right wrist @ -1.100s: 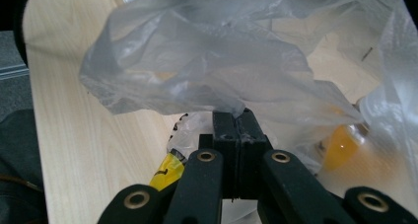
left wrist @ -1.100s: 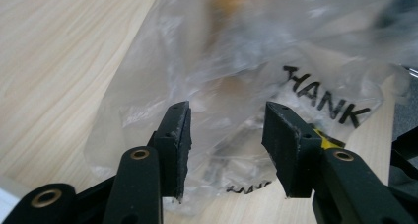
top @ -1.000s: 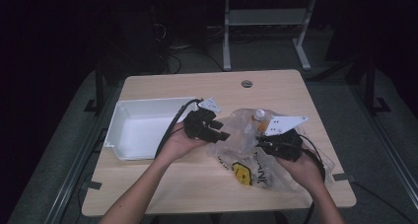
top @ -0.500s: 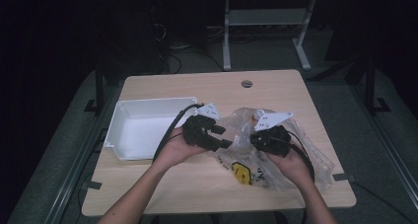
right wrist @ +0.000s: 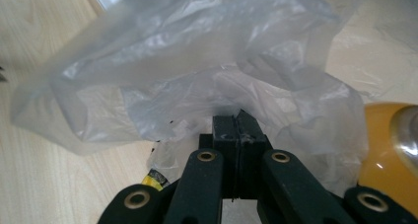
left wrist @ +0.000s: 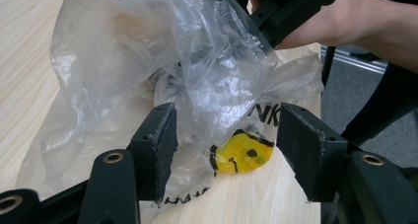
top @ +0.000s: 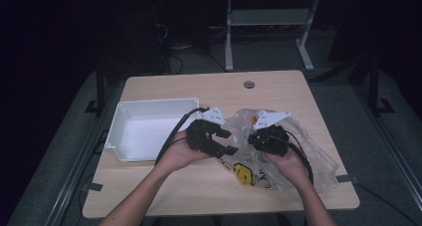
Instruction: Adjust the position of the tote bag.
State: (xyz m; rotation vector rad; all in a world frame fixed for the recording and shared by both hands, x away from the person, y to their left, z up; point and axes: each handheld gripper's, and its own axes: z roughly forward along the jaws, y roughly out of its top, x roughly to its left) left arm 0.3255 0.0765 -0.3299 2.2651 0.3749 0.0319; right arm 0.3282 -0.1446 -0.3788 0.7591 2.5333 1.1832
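Note:
A crumpled clear plastic bag (top: 298,156) with a yellow smiley print (top: 244,174) lies on the table's right half. My right gripper (right wrist: 236,116) is shut on a fold of the bag's film (right wrist: 197,86), holding it up off the wood. My left gripper (left wrist: 224,120) is open just left of it, and loose film and the smiley print (left wrist: 242,155) hang between its jaws. In the high view the left gripper (top: 230,145) and right gripper (top: 256,138) are close together over the bag's left edge. A rounded orange-yellow object (right wrist: 387,150) shows beside the bag.
An empty white tray (top: 124,151) stands on the table's left half, right beside my left hand. The wooden table (top: 199,86) has a small round hole (top: 249,84) near its far edge. Dark floor and a metal stand lie beyond.
The right gripper has moved left toward the left gripper, drawing the bag's film up with it. The left gripper has shifted slightly nearer to the person.

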